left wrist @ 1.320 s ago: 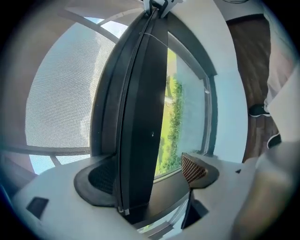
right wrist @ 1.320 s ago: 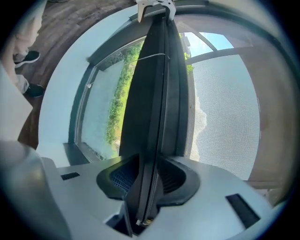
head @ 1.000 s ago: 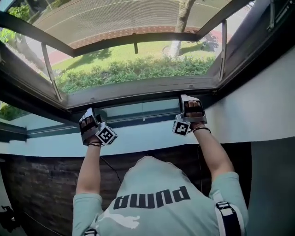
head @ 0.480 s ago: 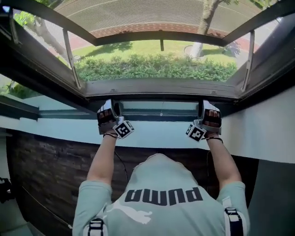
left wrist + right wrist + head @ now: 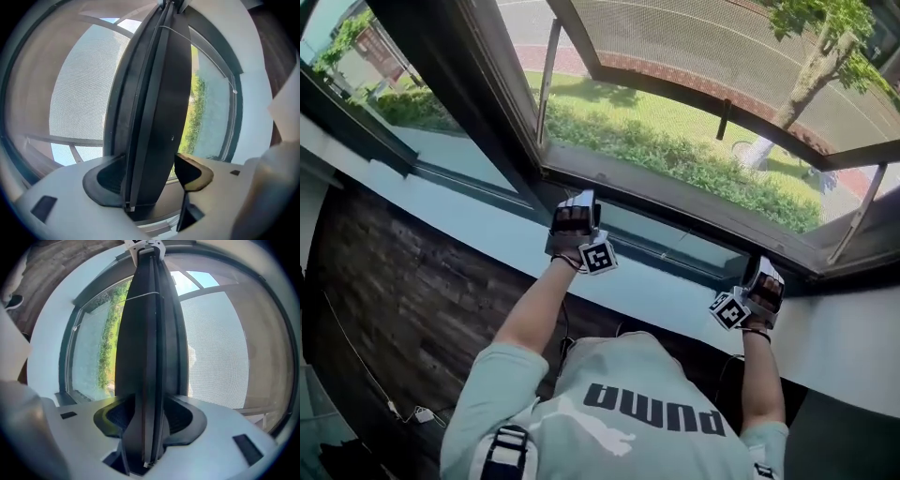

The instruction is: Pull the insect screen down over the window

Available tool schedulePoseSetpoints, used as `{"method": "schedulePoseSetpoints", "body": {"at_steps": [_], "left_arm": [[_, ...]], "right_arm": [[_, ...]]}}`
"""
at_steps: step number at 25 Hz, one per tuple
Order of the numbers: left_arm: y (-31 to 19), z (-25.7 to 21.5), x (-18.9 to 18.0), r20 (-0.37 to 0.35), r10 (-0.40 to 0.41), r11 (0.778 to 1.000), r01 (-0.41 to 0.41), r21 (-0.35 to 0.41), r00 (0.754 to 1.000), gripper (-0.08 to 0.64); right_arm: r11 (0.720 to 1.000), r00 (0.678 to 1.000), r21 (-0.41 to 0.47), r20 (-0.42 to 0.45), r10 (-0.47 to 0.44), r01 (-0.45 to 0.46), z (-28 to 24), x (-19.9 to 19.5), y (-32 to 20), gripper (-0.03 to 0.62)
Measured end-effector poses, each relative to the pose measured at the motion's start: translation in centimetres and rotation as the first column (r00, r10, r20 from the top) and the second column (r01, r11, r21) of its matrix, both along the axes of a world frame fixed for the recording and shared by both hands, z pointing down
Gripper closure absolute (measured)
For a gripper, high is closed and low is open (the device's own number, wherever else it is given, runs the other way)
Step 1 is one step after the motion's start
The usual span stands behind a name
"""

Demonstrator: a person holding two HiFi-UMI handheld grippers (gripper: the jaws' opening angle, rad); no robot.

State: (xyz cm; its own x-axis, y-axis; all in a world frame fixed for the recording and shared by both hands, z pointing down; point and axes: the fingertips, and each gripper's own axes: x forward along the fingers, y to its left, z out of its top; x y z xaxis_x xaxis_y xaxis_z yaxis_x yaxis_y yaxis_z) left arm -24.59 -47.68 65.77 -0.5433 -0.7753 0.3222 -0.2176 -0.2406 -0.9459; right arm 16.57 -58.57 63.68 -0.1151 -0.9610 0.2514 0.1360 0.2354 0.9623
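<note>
The insect screen's dark bottom bar point(image 5: 670, 251) lies low along the window sill. Its grey mesh point(image 5: 79, 93) stretches up behind it. My left gripper point(image 5: 574, 211) sits on the bar's left part. In the left gripper view the bar point(image 5: 159, 117) fills the jaws of the left gripper point(image 5: 150, 180), with both pads against it. My right gripper point(image 5: 767, 279) is at the bar's right part. There the bar point(image 5: 147, 357) stands between the jaws of the right gripper point(image 5: 150, 420), which are opening off it. Mesh point(image 5: 215, 348) shows beside it.
A white sill point(image 5: 487, 248) runs under the window, with a dark wood-look wall point(image 5: 412, 291) below. The glass sash hangs open outward on a metal stay point(image 5: 546, 75). A hedge point(image 5: 675, 159) and a tree are outside. A cable and plug point(image 5: 417, 412) lie on the floor.
The head view has swung, so the window now runs slantwise. Both grippers stay on the bar at the sill.
</note>
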Motion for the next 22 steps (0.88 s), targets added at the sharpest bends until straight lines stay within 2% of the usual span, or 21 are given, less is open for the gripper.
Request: {"method": "schedulePoseSetpoints", "body": {"at_steps": [4, 7, 9, 10, 11, 12, 13, 14, 15, 16, 17, 18, 19, 20, 21, 22], "left_arm": [[0.2, -0.3, 0.1, 0.011, 0.006, 1.000, -0.006, -0.009, 1.000, 0.227], [0.2, -0.4, 0.2, -0.034, 0.002, 1.000, -0.002, -0.010, 0.999, 0.227], [0.6, -0.6, 0.9, -0.132, -0.004, 1.000, 0.008, 0.023, 0.991, 0.227], [0.8, -0.9, 1.4, -0.209, -0.007, 0.998, 0.018, 0.054, 0.978, 0.227], [1.1, -1.1, 2.1, -0.313, -0.011, 0.995, 0.040, 0.087, 0.950, 0.229], [1.5, -1.3, 2.8, -0.446, -0.020, 0.990, 0.079, 0.114, 0.895, 0.233], [1.9, -1.6, 3.4, -0.592, -0.030, 0.982, 0.133, 0.132, 0.805, 0.255], [2.5, -2.0, 3.9, -0.730, -0.034, 0.970, 0.197, 0.139, 0.682, 0.289], [3.1, -2.7, 4.3, -0.842, -0.029, 0.955, 0.262, 0.135, 0.539, 0.341], [3.7, -3.4, 4.7, -0.918, -0.013, 0.939, 0.320, 0.124, 0.395, 0.412], [4.4, -4.2, 5.0, -0.963, 0.012, 0.924, 0.365, 0.113, 0.268, 0.485], [5.1, -5.0, 5.5, -0.987, 0.045, 0.914, 0.393, 0.104, 0.156, 0.528], [5.9, -5.6, 6.3, -0.995, 0.083, 0.910, 0.404, 0.095, 0.048, 0.546], [6.8, -6.1, 7.4, -0.991, 0.118, 0.913, 0.399, 0.085, -0.060, 0.546], [7.9, -6.5, 8.9, -0.977, 0.142, 0.922, 0.379, 0.073, -0.156, 0.546], [9.4, -6.6, 10.5, -0.964, 0.148, 0.935, 0.350, 0.062, -0.222, 0.546]], "right_arm": [[1.000, 1.000, -0.019, 0.010, 0.001, -0.001, 0.0, 0.1, 0.2, 0.411], [0.999, 0.999, -0.037, 0.037, 0.013, -0.012, -0.2, -0.3, 0.5, 0.411], [0.999, 0.996, -0.047, 0.087, 0.022, -0.018, -0.7, -0.6, 1.3, 0.411], [0.998, 0.992, -0.055, 0.126, 0.029, -0.022, -1.1, -0.7, 2.0, 0.411], [0.997, 0.983, -0.072, 0.178, 0.040, -0.027, -1.6, -0.8, 2.8, 0.412], [0.995, 0.968, -0.098, 0.244, 0.055, -0.032, -2.1, -1.0, 3.6, 0.413], [0.990, 0.943, -0.136, 0.323, 0.078, -0.036, -2.6, -1.4, 4.4, 0.413], [0.983, 0.906, -0.182, 0.409, 0.110, -0.037, -3.1, -1.9, 5.1, 0.413], [0.972, 0.854, -0.235, 0.498, 0.147, -0.031, -3.5, -2.6, 5.9, 0.416], [0.957, 0.788, -0.289, 0.586, 0.190, -0.016, -3.9, -3.4, 6.7, 0.432], [0.939, 0.706, -0.344, 0.667, 0.238, 0.008, -4.2, -4.1, 7.5, 0.469], [0.917, 0.610, -0.397, 0.737, 0.291, 0.042, -4.5, -4.7, 8.4, 0.506], [0.892, 0.506, -0.444, 0.790, 0.347, 0.082, -4.7, -5.1, 9.3, 0.559], [0.871, 0.403, -0.476, 0.825, 0.395, 0.122, -5.1, -5.4, 10.3, 0.583], [0.856, 0.316, -0.492, 0.846, 0.429, 0.157, -5.6, -5.4, 11.6, 0.583], [0.851, 0.250, -0.493, 0.860, 0.445, 0.180, -6.3, -5.4, 13.0, 0.583]]}}
